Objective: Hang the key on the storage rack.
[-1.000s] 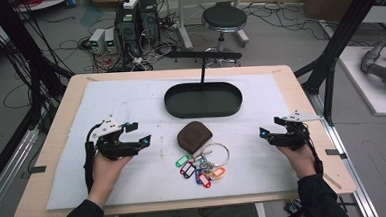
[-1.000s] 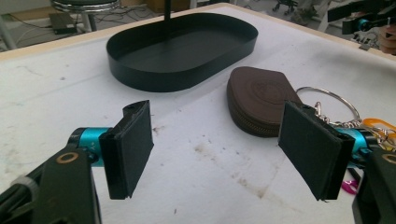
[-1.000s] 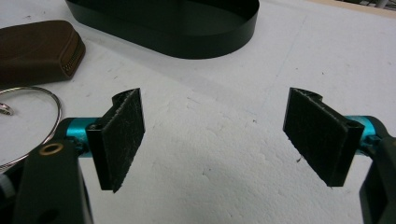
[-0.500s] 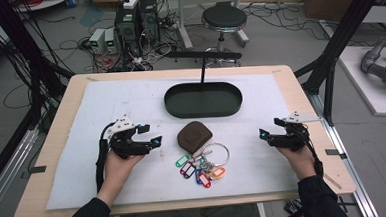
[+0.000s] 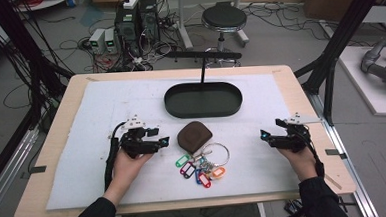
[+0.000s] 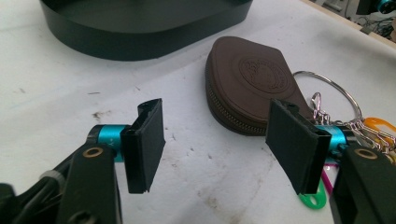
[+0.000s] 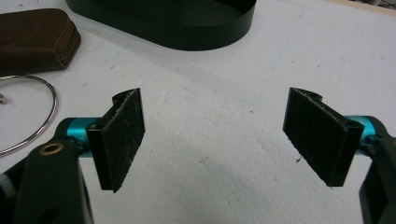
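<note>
Left gripper: jaws wide, empty. The pouch lies just ahead of the right finger, keys attached beyond it. Probably soft leather, light, yielding; grip across its zipped edge, since the trailing ring will drag. Right gripper: jaws wide, empty, well apart.

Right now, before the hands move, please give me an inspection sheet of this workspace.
Surface: white mat on wooden table, small dirt marks.
Job's things: brown zip pouch lying flat, joined to a key ring with coloured tags; black oval tray behind, looks empty.
Clutter: nothing seen.
Grippers: left gripper open, near the pouch, not touching; right gripper open, apart from everything.
Cables: black cable trails from left gripper.
Surroundings: stool, computers, floor cables.
</note>
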### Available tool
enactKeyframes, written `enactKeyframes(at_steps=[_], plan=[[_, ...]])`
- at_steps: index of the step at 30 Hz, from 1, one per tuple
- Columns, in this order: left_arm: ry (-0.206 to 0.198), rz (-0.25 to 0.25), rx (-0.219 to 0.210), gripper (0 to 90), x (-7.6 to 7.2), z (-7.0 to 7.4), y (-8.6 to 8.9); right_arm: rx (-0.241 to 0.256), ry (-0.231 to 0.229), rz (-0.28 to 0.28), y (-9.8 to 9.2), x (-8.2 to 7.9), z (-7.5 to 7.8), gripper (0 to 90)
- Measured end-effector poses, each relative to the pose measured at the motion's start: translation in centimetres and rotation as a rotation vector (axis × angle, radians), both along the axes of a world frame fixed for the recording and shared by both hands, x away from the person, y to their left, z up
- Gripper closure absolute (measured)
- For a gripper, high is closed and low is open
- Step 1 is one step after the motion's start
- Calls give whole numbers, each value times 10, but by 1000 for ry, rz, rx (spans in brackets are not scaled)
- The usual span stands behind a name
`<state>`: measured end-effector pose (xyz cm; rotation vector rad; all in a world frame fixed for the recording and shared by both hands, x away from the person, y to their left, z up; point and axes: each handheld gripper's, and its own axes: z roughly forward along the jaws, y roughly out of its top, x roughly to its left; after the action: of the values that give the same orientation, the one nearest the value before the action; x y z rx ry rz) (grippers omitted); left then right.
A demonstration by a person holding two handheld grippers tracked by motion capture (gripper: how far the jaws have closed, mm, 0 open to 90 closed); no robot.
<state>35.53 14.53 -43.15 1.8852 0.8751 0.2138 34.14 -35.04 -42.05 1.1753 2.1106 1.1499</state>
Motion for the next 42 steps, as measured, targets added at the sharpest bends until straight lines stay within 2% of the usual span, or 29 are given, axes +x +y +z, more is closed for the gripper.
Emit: enactKeyframes(at_steps=[2, 6, 8, 10, 15, 17, 19, 20, 22, 23, 25, 26, 28, 32, 34, 35, 37, 38, 40, 41, 42], plan=[[20, -7, 3, 379, 1, -2, -6, 0, 1, 0, 0, 0, 0, 213], [-4, -45, 24, 421, -3, 0, -15, -2, 4, 0, 0, 0, 0, 213], [-12, -76, 49, 420, -7, 2, -25, -4, 4, 5, 0, 0, -1, 216], [-16, -98, 50, 421, -9, 2, -33, -2, 12, 18, 1, -1, -1, 254], [-34, -148, 57, 429, -12, 6, -48, -14, 6, 31, 5, -1, -1, 256], [-52, -189, 52, 462, -12, 12, -62, -14, 7, 37, 7, -1, -1, 258], [-55, -205, 51, 474, -12, 13, -67, -16, 8, 38, 7, -1, -1, 259], [-62, -229, 50, 488, -11, 17, -78, -16, 8, 39, 7, -1, -1, 259], [-68, -241, 52, 495, -10, 18, -82, -17, 7, 41, 7, -1, -1, 259], [-67, -261, 50, 495, -9, 20, -93, -16, 5, 42, 7, -1, -1, 259], [-70, -273, 61, 501, -7, 21, -98, -14, 7, 43, 7, -2, -1, 259], [-72, -286, 66, 507, -5, 21, -108, -16, 5, 44, 7, -1, -1, 259], [-68, -302, 72, 525, -3, 21, -112, -15, 7, 44, 7, -1, -1, 259], [-44, -343, 111, 557, 9, 17, -136, -17, 5, 50, 7, -1, -1, 261], [-42, -350, 119, 564, 11, 16, -140, -17, 5, 51, 7, -1, -2, 261], [-40, -363, 131, 598, 13, 16, -145, -18, 9, 51, 7, -1, -2, 262], [-26, -370, 169, 603, 17, 13, -153, -17, 9, 50, 7, -1, -2, 261], [-5, -379, 186, 617, 22, 10, -160, -18, 11, 53, 7, -1, -2, 262], [1, -378, 201, 621, 24, 9, -163, -15, 10, 53, 7, -1, -2, 262], [8, -376, 229, 626, 27, 6, -167, -16, 8, 54, 7, -1, -2, 262], [8, -376, 229, 636, 27, 6, -167, -15, 9, 54, 7, -1, -2, 263]])
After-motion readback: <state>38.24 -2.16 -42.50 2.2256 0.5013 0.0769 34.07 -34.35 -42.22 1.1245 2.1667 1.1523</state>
